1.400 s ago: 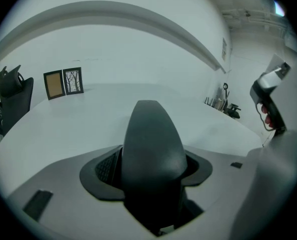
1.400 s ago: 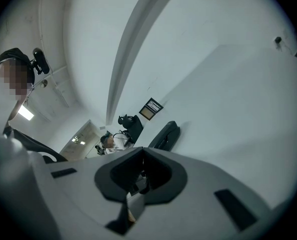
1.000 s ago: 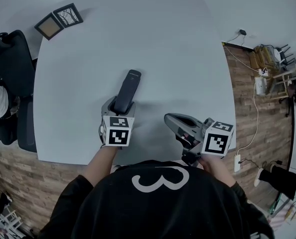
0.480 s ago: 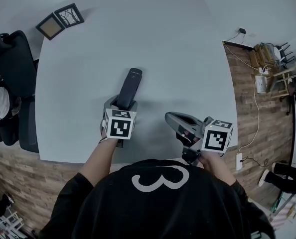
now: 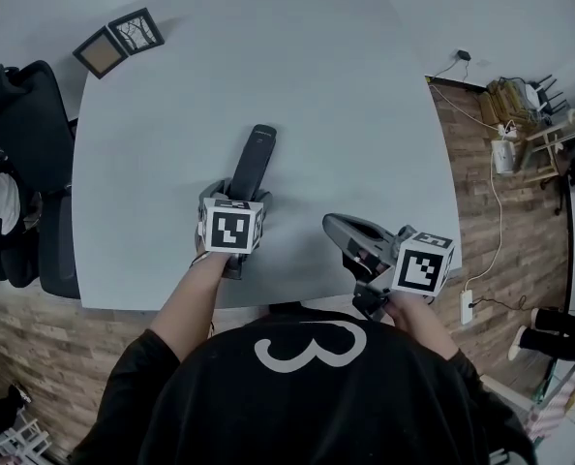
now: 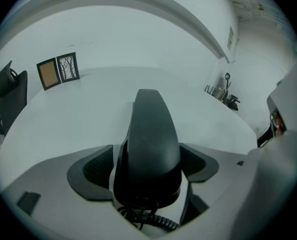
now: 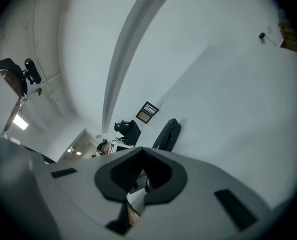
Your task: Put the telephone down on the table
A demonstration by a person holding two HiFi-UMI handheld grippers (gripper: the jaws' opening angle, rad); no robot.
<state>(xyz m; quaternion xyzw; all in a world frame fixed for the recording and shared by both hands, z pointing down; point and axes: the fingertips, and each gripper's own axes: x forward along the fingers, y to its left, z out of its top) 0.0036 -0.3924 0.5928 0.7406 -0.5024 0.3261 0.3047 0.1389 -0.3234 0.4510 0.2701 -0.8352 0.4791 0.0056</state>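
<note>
The black telephone handset point(image 5: 254, 163) lies lengthwise on the white table point(image 5: 346, 95), pointing away from me. Its near end sits between the fingers of my left gripper point(image 5: 237, 200). In the left gripper view the handset point(image 6: 148, 144) fills the gap, and a coiled cord point(image 6: 151, 220) trails from its near end. The left jaws have just been opening, and the pads point(image 6: 91, 169) stand beside the handset without pressing on it. My right gripper point(image 5: 334, 229) hovers over the table's near edge to the right. Its jaws are together and hold nothing. Its own view shows the handset point(image 7: 167, 134) far off.
Two small picture frames point(image 5: 118, 40) lie at the table's far left corner. A black office chair point(image 5: 26, 134) stands at the left edge. To the right of the table, wood flooring holds cables and a power strip point(image 5: 505, 163).
The left gripper has tipped further forward over the handset, which now lies flatter and reaches slightly farther along the table. The right gripper has hardly moved.
</note>
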